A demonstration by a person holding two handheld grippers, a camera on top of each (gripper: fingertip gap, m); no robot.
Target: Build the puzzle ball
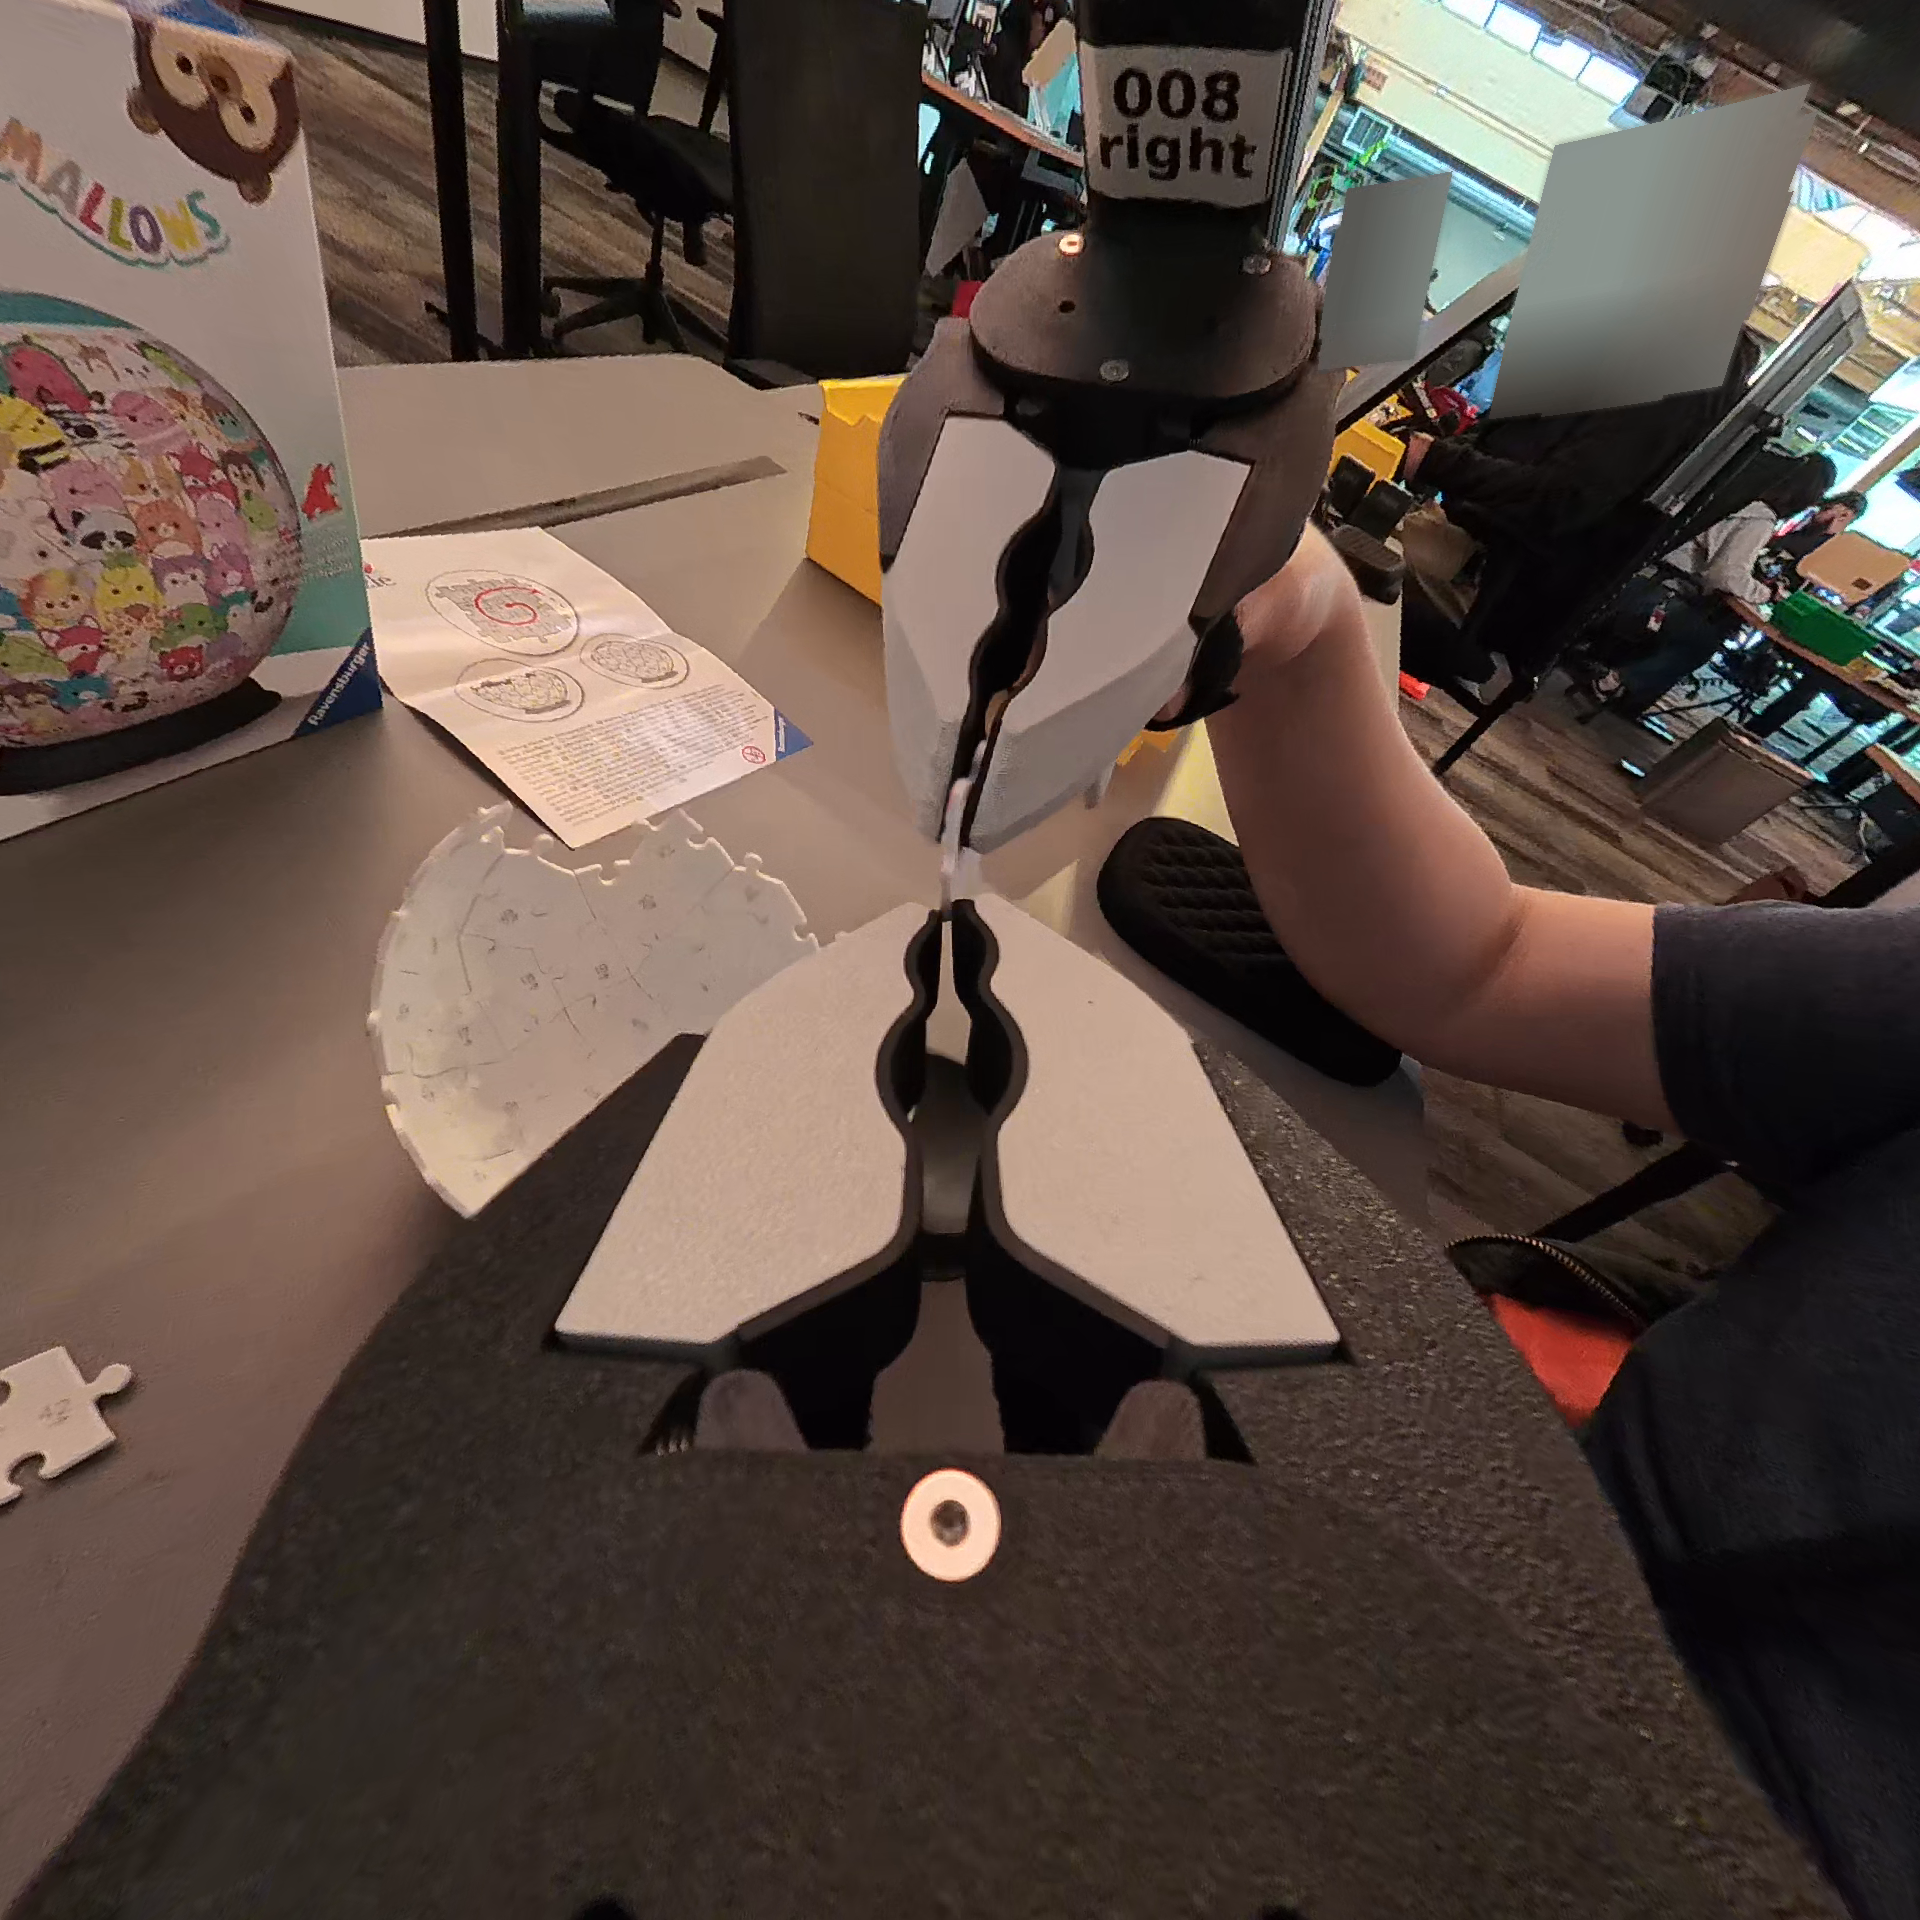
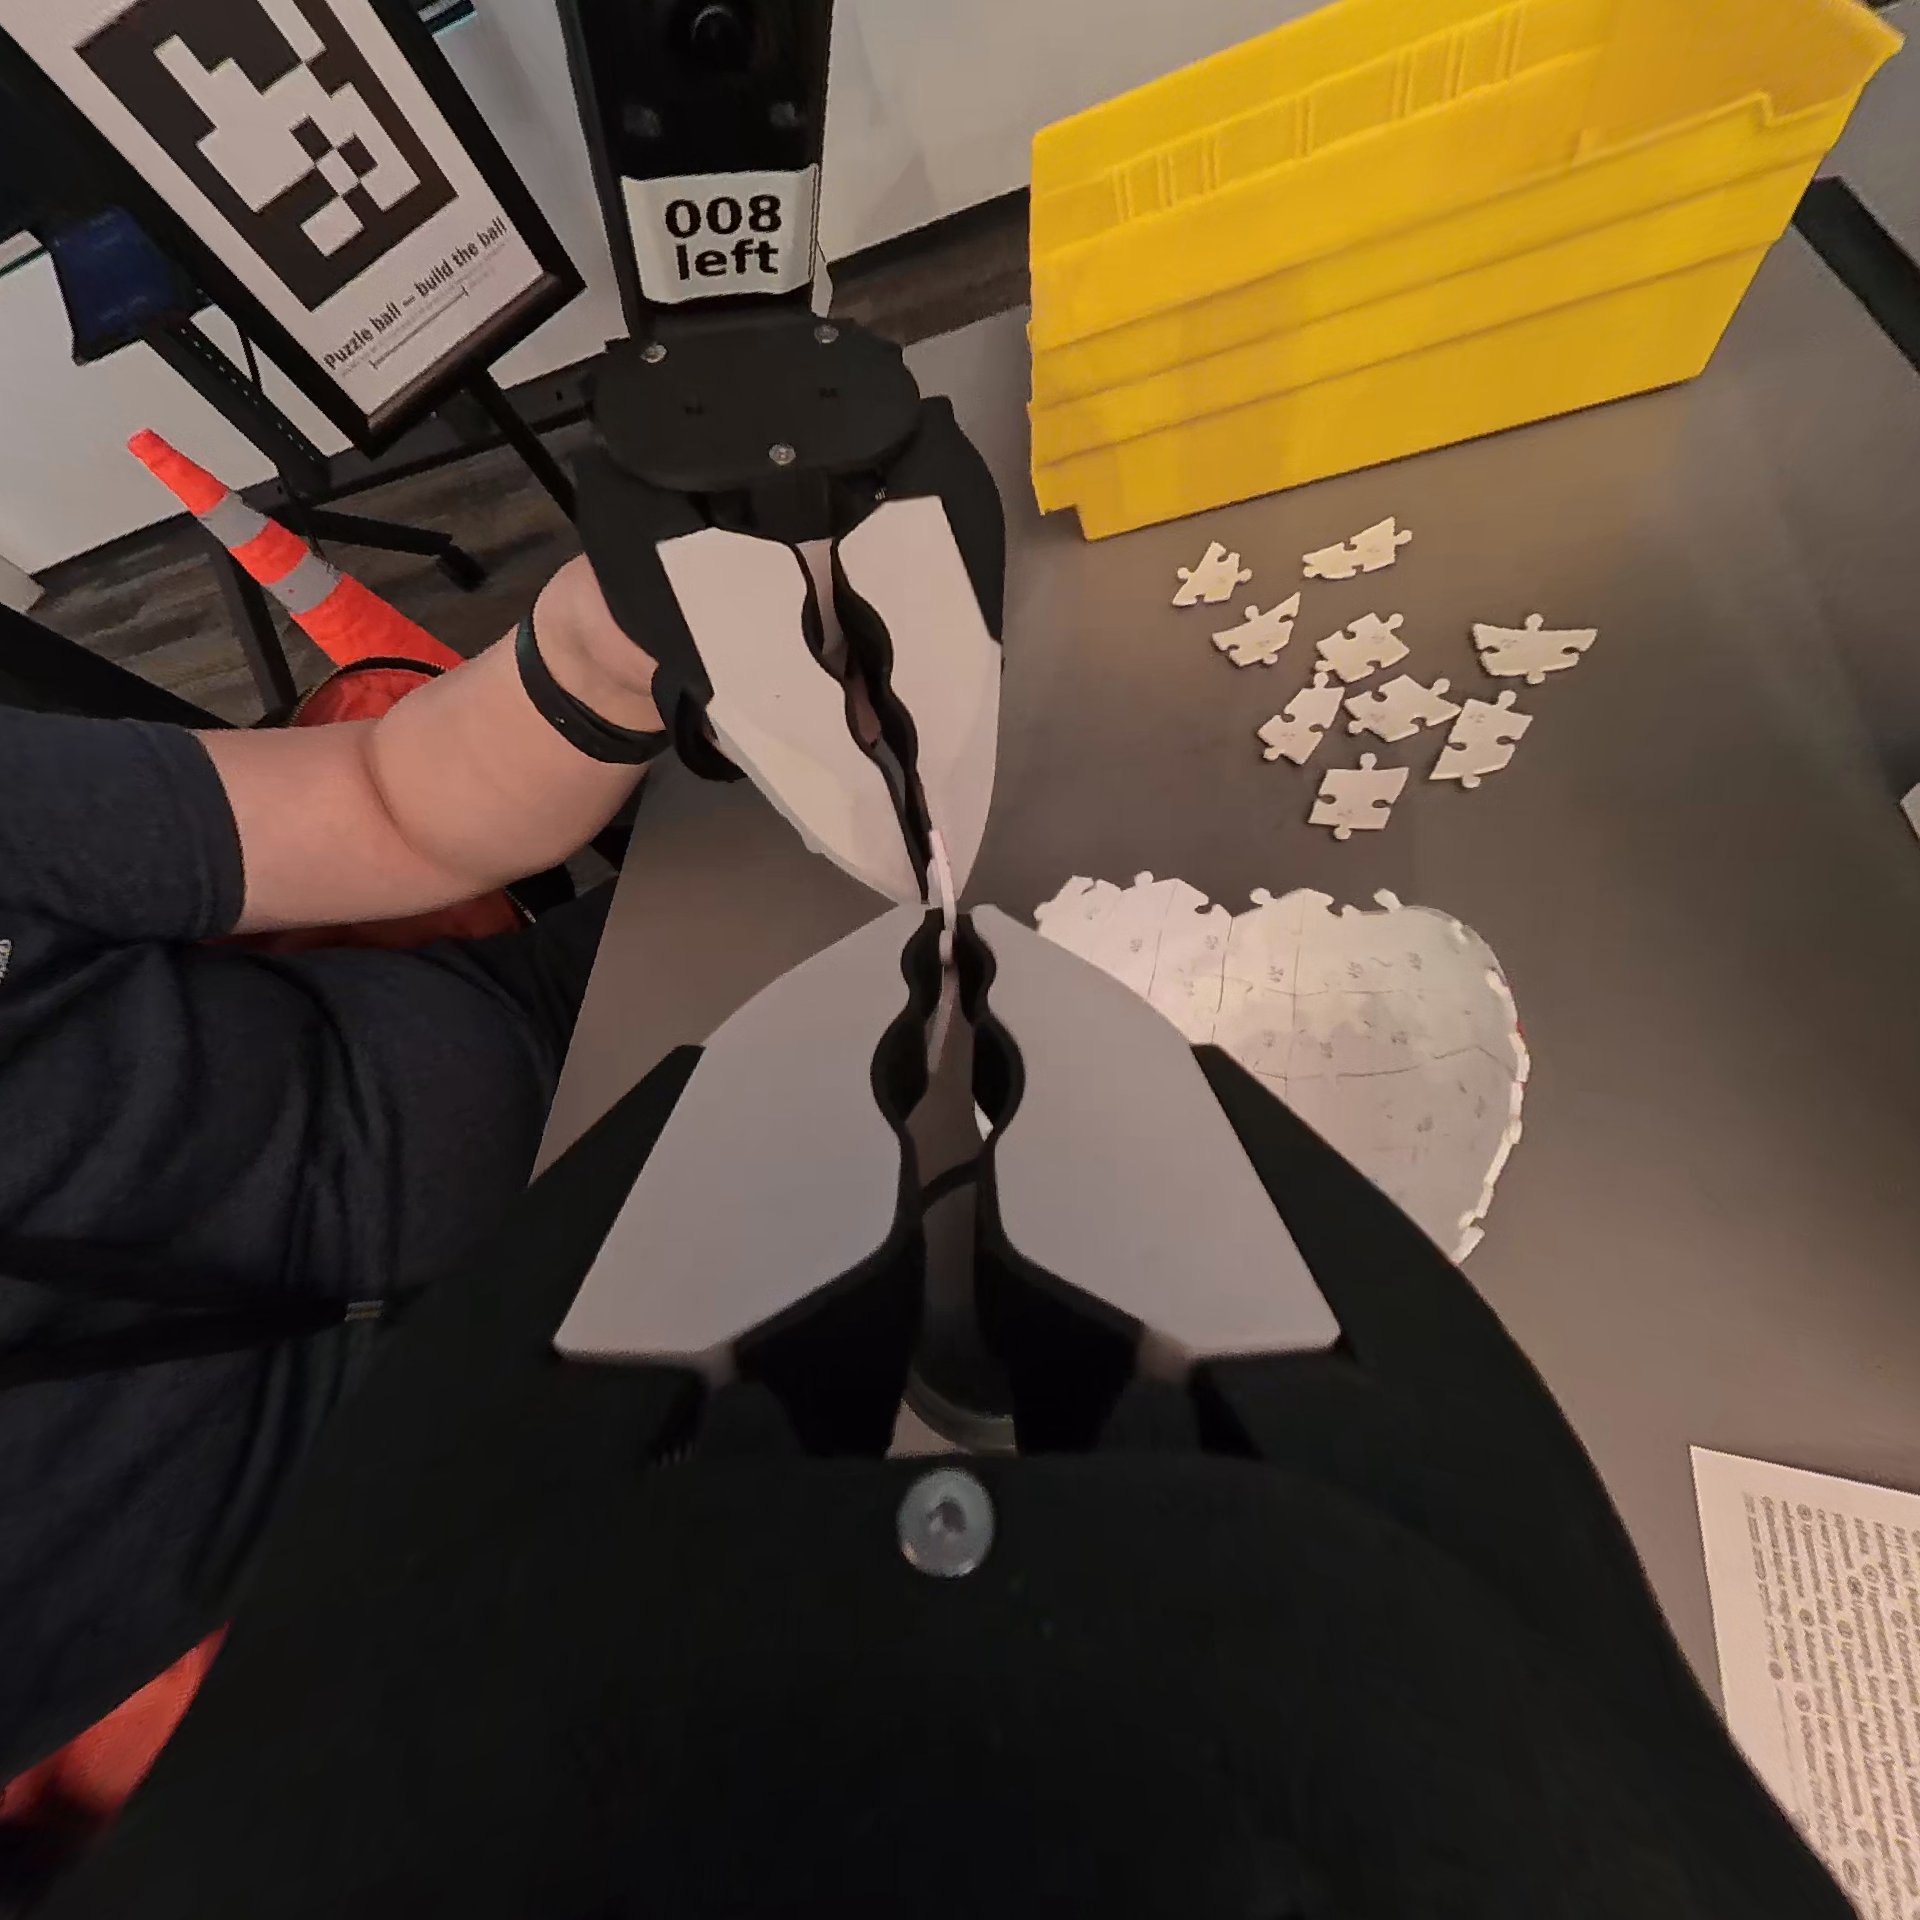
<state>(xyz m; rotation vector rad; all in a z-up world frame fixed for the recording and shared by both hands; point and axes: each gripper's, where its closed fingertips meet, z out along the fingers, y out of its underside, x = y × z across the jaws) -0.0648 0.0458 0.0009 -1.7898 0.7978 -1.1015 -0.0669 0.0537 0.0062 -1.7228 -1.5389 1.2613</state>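
Left wrist view: left gripper (image 1: 948, 914) and right gripper (image 1: 961, 821), tip to tip above the grey table (image 1: 208, 1039), both pinch one white puzzle piece (image 1: 954, 852); half-built ball shell (image 1: 540, 977) lies left. Right wrist view: loose pieces (image 2: 1371, 675) near a yellow bin (image 2: 1403, 312)

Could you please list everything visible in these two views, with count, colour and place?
Assembled curved puzzle shell: one, white, on the table.
Loose puzzle pieces: about ten, white, beside the bin.
Lone puzzle piece: one, white, table edge.
Plastic bin: one, yellow, on its side.
Puzzle box: one, colourful, standing.
Instruction leaflet: one, white, unfolded.
Grey table: one.
Held puzzle piece: white, pinched between both grippers.
Left gripper, right gripper: both shut.
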